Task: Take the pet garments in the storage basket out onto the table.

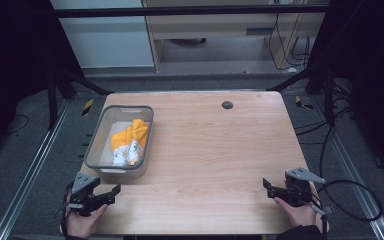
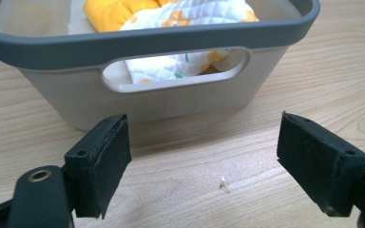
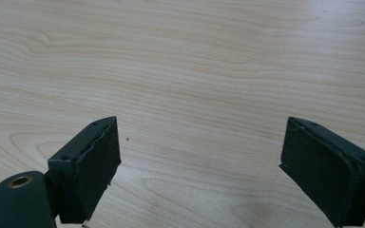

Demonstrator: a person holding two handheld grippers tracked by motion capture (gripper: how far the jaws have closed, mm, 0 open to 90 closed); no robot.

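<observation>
High view, grey basket (image 1: 98,131) held yellow-white cloth (image 1: 129,141), left gripper (image 1: 111,192) just before it, right gripper (image 1: 269,186) well apart, fingers of both spread empty over counter (image 1: 215,150).

Two hand-held grippers, both black. Left gripper (image 1: 111,192): grey three-cornered plate on top, dark cable trailing off beside the hand. Right gripper (image 1: 268,187): same grey plate, long black cable looping away over the floor; dark sleeve at that wrist. Jaws are flat rectangular blocks, matte black pads (image 2: 105,164) with worn edges, small screw holes on the outer faces, a brass-ringed hole on one arm.
</observation>
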